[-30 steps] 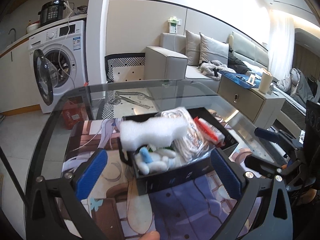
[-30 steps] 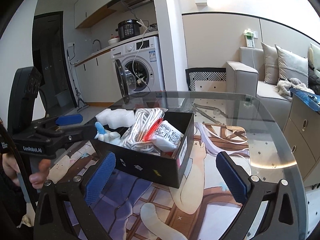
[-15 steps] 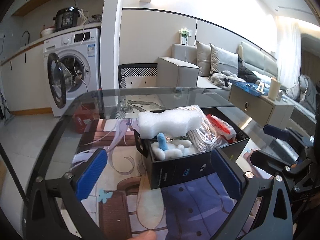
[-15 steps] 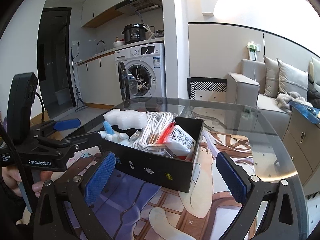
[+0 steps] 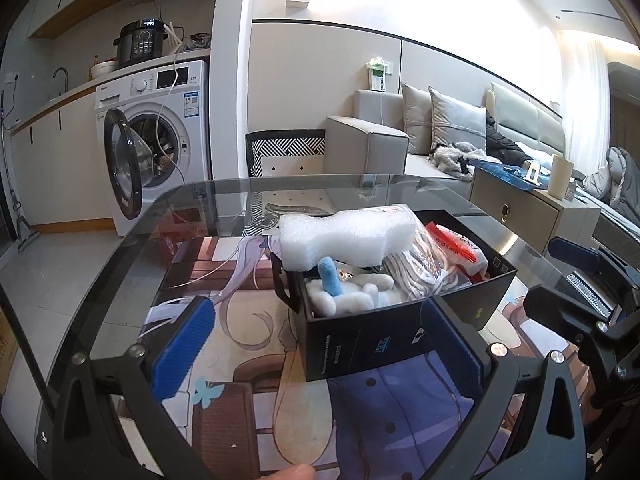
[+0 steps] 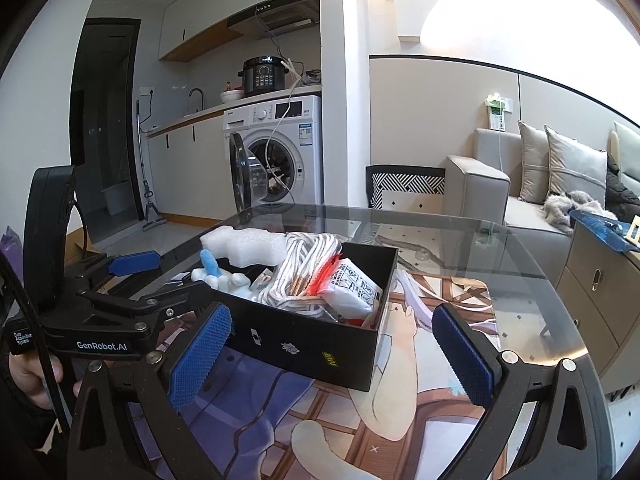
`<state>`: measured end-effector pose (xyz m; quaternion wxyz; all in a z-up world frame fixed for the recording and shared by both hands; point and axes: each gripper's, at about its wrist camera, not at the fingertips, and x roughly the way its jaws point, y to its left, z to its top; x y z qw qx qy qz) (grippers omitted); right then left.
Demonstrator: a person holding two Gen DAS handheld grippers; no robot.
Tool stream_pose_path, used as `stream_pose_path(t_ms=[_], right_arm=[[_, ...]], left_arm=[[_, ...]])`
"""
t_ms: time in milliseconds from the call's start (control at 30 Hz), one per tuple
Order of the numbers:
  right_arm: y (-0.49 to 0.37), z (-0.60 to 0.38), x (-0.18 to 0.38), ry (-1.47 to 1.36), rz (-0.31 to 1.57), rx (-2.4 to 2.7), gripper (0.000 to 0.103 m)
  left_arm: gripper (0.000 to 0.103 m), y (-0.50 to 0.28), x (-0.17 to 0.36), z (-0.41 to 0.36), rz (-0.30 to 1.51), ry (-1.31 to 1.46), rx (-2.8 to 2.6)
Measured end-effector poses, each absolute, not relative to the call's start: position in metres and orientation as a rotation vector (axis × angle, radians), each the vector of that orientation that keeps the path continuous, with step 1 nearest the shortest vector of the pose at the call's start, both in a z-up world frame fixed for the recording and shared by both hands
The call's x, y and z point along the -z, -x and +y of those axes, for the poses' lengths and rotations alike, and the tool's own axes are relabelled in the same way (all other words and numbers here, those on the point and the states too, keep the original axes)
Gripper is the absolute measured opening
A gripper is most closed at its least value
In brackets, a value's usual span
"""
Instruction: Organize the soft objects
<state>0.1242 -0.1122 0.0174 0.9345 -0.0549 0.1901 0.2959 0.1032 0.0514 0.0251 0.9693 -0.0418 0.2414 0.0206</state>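
On the left, the left gripper (image 5: 316, 344) hung over the glass surface (image 5: 132, 248) with its blue-padded fingers (image 5: 182, 350) spread wide apart, holding nothing. Between and just beyond them stood the black box (image 5: 380, 344), resting on the illustrated mat (image 5: 240, 344) that covered the surface. Inside the box, a white foam block (image 5: 344, 240) lay across its far-left corner, overhanging the rim. Below it sat a white-and-blue plush toy (image 5: 344, 294). Next came a bagged coil of white rope (image 6: 304, 272), then a white packet with a red edge (image 6: 352, 284) against the box's right wall. Further right, the right gripper (image 6: 336, 356) was also empty, its fingers (image 6: 466, 360) spread wide on either side of the box's near wall without touching it.
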Motion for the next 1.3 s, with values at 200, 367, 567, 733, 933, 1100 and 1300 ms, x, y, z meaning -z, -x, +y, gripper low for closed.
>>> stream_pose_path(t_ms=[200,367,567,733,933,1100,1300], right_arm=[[-0.1219,-0.1148,-0.0174,0.115,0.378,-0.596,0.102],[-0.1210,-0.1159,-0.0176,0.113,0.371,-0.598,0.102],[-0.1206,-0.1164,-0.0178,0.112,0.370,-0.599,0.102],[-0.1205,-0.1164,-0.0177,0.113,0.370,-0.597,0.102],[-0.1205,-0.1166,-0.0176,0.112,0.370,-0.598,0.102],[-0.1205,-0.1167,-0.0171,0.113,0.370,-0.599,0.102],[-0.1209,-0.1168,-0.0182,0.112,0.369,-0.599,0.102]], left_arm=[[0.103,-0.1039,-0.0241,0.0544,0.486,0.099,-0.061],[0.103,-0.1033,-0.0244,0.0514,0.482,0.082,-0.065],[0.103,-0.1031,-0.0242,0.0503,0.481,0.080,-0.066],[0.103,-0.1033,-0.0246,0.0498,0.481,0.084,-0.066],[0.103,-0.1027,-0.0247,0.0496,0.481,0.086,-0.067],[0.103,-0.1027,-0.0247,0.0497,0.479,0.085,-0.066],[0.103,-0.1022,-0.0250,0.0494,0.479,0.088,-0.067]])
